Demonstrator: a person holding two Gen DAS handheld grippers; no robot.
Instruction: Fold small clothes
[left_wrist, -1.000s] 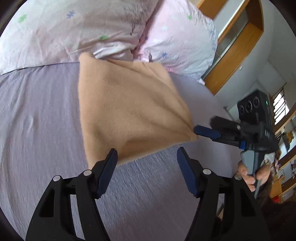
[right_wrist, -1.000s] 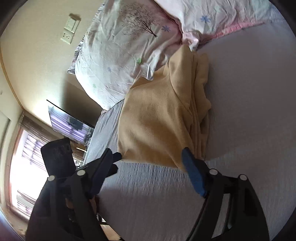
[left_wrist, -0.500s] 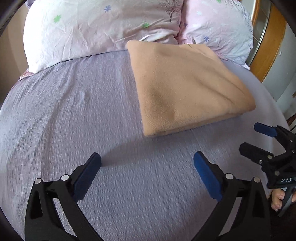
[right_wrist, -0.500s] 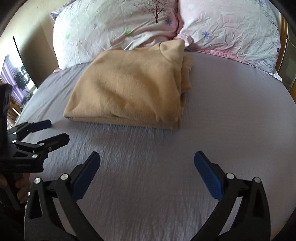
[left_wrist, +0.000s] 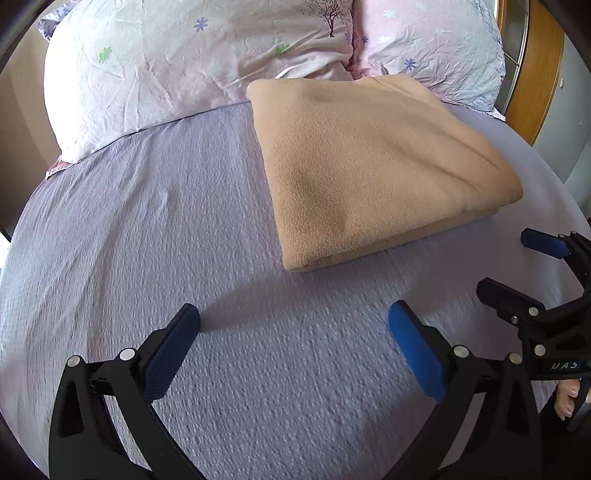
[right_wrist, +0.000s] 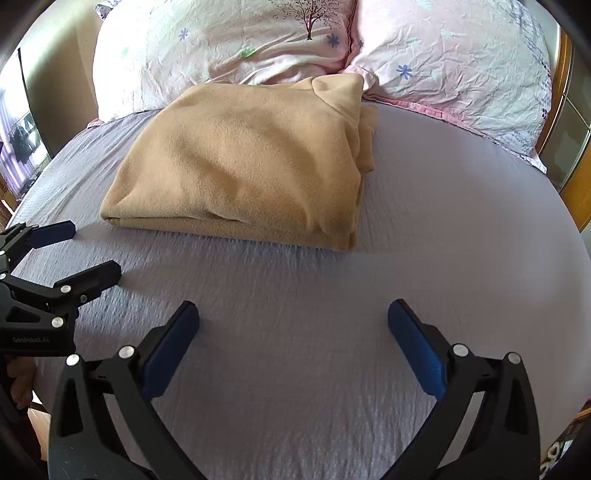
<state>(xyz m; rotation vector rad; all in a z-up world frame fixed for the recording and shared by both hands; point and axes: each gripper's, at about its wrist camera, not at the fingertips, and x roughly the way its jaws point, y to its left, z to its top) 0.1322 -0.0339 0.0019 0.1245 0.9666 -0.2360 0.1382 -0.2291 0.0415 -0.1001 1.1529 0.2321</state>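
A tan fleece garment (left_wrist: 373, 166) lies folded into a thick rectangle on the lilac bed sheet (left_wrist: 147, 240), its far edge against the pillows. It also shows in the right wrist view (right_wrist: 243, 162), with loose layers along its right side. My left gripper (left_wrist: 293, 328) is open and empty, hovering over the sheet in front of the garment. My right gripper (right_wrist: 293, 325) is open and empty, also short of the garment. Each gripper shows in the other's view, the right one (left_wrist: 517, 266) at the right edge and the left one (right_wrist: 74, 251) at the left edge.
Two pale floral pillows (left_wrist: 177, 62) (right_wrist: 454, 62) lie at the head of the bed behind the garment. A wooden frame (left_wrist: 532, 74) stands at the far right. A window and dark screen (right_wrist: 22, 140) are at the left.
Both grippers have pulled back from the garment's near edge and opened wider. The garment has stayed folded on the sheet.
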